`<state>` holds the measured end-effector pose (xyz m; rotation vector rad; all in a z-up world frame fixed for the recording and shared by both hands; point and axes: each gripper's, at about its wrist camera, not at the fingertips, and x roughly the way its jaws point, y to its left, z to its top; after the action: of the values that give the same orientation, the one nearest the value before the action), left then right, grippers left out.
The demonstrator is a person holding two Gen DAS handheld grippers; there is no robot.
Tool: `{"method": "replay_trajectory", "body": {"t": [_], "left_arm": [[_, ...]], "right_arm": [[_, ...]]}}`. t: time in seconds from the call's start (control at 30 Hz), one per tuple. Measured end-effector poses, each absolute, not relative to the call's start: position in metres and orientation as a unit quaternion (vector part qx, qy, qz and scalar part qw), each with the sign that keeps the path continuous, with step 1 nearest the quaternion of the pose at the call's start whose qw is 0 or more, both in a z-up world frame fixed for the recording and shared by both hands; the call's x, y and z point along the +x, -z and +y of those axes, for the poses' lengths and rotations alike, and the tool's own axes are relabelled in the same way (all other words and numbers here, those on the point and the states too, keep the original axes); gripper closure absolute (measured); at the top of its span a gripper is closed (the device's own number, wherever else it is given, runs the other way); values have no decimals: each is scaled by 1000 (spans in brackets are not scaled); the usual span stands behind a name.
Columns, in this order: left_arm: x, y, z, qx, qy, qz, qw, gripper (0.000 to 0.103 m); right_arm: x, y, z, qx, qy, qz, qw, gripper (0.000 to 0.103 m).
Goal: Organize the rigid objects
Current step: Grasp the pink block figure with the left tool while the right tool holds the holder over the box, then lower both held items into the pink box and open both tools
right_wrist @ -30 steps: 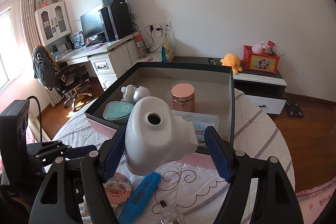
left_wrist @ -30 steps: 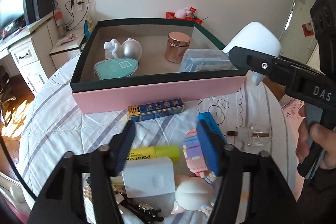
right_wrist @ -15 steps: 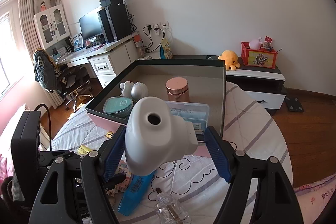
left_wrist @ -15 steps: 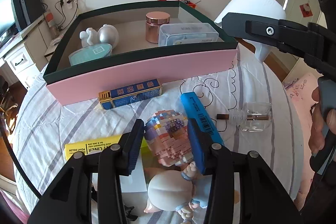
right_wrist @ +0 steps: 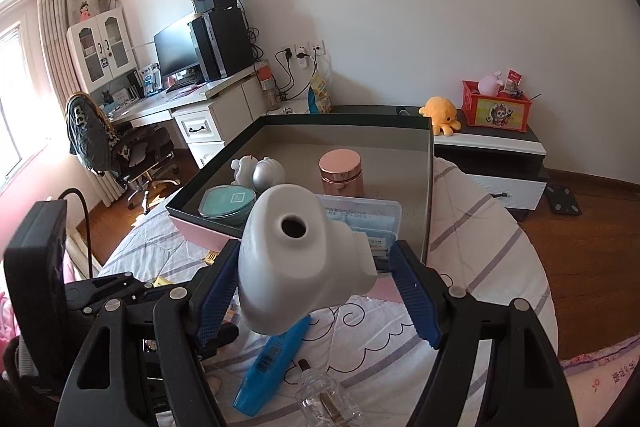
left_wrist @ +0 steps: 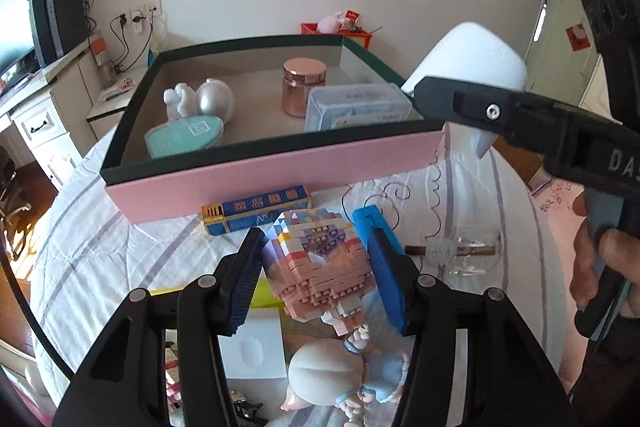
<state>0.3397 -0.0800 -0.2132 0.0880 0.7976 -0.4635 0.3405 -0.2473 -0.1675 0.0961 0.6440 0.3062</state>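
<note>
My left gripper [left_wrist: 316,267] is shut on a pastel brick model [left_wrist: 320,259] and holds it above the bed, short of the pink-sided box [left_wrist: 280,171]. My right gripper [right_wrist: 316,287] is shut on a white ceramic vase [right_wrist: 296,259], held near the box's near right corner; the vase also shows in the left wrist view [left_wrist: 468,63]. The box [right_wrist: 430,187] holds a teal tin [left_wrist: 184,137], a white and silver figurine [left_wrist: 200,103], a rose-gold jar [left_wrist: 302,87] and a clear plastic case [left_wrist: 356,105].
On the striped bedcover lie a blue and gold pack [left_wrist: 256,211], a blue bar [right_wrist: 272,367], a small glass bottle [left_wrist: 460,251], a yellow pack [left_wrist: 260,295], a white box [left_wrist: 256,347] and a doll figure [left_wrist: 332,379]. A desk with monitor [right_wrist: 176,55] stands to the left.
My left gripper closed on the brick model and lifted it off the bed toward the box. My right gripper kept hold of the vase and shifted slightly.
</note>
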Motion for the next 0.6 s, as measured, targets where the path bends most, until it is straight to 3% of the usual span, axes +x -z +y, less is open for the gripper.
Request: {"method": "replay_trajectory", "body": {"t": [0.37,0.6], "left_arm": [[425,156,-69,63,184,343,919,49],[524,162,-79,52,168,396,901,49]], "right_arm": [[395,147,-244,13,-130,309,942,27],[474,162,-252,-7,-82,346,934,27]]}}
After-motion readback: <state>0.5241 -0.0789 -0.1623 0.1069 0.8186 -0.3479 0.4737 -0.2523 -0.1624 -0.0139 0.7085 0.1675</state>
